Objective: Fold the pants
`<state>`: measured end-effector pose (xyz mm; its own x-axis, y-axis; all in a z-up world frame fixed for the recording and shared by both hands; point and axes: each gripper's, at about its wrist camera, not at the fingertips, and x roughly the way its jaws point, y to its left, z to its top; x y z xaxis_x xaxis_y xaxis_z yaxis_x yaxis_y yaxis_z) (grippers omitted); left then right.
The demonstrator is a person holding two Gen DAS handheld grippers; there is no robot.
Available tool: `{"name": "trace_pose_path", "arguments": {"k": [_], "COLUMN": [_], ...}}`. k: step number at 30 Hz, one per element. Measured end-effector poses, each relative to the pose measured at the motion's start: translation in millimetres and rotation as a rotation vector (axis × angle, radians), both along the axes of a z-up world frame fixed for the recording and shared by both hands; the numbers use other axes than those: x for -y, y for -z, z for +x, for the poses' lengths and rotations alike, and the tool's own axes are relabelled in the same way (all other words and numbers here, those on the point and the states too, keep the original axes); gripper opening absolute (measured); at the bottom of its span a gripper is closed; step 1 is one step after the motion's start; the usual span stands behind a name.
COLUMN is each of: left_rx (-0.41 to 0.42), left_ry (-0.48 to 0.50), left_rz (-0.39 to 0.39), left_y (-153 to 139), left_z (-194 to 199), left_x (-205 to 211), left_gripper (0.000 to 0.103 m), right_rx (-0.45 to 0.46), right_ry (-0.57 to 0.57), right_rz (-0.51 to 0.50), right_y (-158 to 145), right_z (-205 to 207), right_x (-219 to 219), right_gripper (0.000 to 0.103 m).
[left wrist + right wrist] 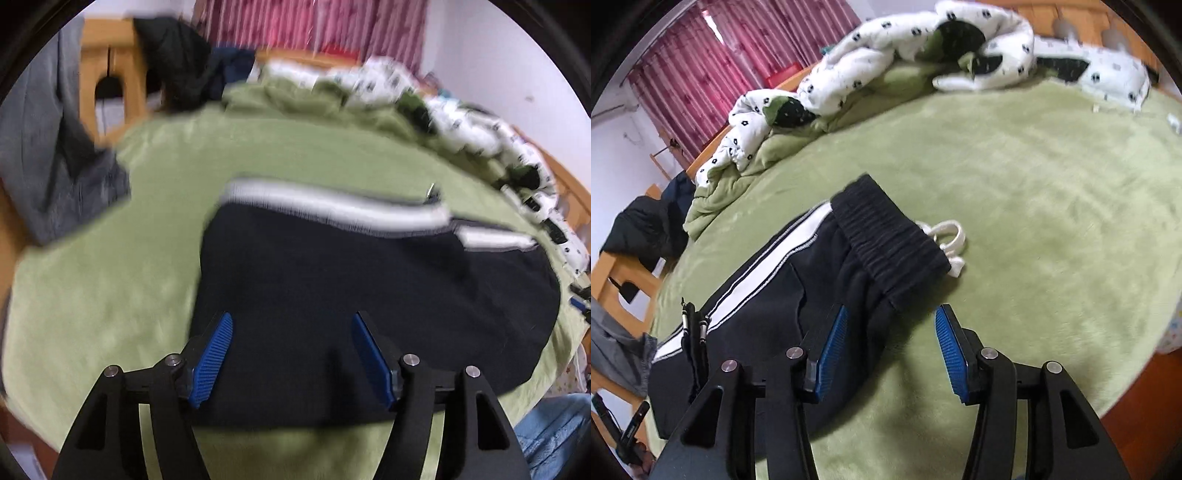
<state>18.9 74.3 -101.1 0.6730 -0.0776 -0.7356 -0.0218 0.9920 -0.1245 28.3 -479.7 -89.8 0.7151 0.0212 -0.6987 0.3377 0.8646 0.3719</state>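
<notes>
Black pants (pixel 768 295), one pair with white side stripes, lie folded on the green blanket (pixel 1034 206); their far end blurs in the left view. Left gripper (pixel 291 321) and right gripper (pixel 891 314) both gape wide, gripping nothing.

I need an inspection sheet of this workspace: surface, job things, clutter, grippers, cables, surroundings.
Surface: green blanket covering the bed.
Job's things: black pants with white side stripes, lying on the blanket; ribbed waistband and white drawstring at one end.
Clutter: white patterned quilt bunched at the far edge; grey cloth on the side.
Grippers: left hand-held gripper open above the pants; right hand-held gripper open at the pants' edge below the waistband; neither holds anything.
Cables: nothing seen.
Surroundings: red curtain, wooden chair.
</notes>
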Motion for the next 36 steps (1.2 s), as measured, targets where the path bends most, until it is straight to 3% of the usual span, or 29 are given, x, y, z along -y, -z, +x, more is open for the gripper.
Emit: {"name": "trace_pose_path", "arguments": {"k": [2,5,7,9,13,22,25,27,30,32,36], "left_rx": [-0.066,-0.044,-0.026,0.004,0.02,-0.012,-0.038,-0.024,-0.029,-0.027,-0.024], "left_ry": [-0.036,-0.032,-0.04,-0.063,-0.125,-0.173,-0.158,-0.134,-0.11,-0.128,-0.162], "left_rz": [-0.028,-0.016,-0.061,-0.131,-0.253,-0.461,-0.541,-0.538,-0.548,-0.591,-0.672], "left_y": [21,17,10,7,15,45,60,63,67,71,79], "left_z": [-2,-16,-26,-40,-61,-47,-30,-26,-21,-20,-20], "left_x": [-1,-1,-8,-23,-48,-84,-90,-89,-88,-94,-106], "left_gripper": [0.065,0.065,0.065,0.065,0.063,0.063,0.063,0.06,0.054,0.044,0.032], "right_rx": [0.023,0.053,0.058,0.025,-0.12,-0.113,-0.03,0.011,0.093,0.143,0.156], "right_ry": [-0.027,-0.078,-0.125,-0.149,-0.118,-0.187,-0.256,-0.257,-0.246,-0.238,-0.301], "right_rz": [-0.028,-0.102,-0.168,-0.197,-0.123,-0.348,-0.295,-0.288,-0.312,-0.312,-0.177], "right_y": [-10,-17,-13,2,45,-9,-39,-56,-83,-95,-100], "right_z": [-2,3,12,25,47,40,39,41,45,50,63], "right_x": [-9,-30,-45,-52,-46,-101,-116,-124,-135,-137,-133], "right_gripper": [0.05,0.051,0.055,0.056,0.056,0.055,0.055,0.055,0.055,0.056,0.056]}}
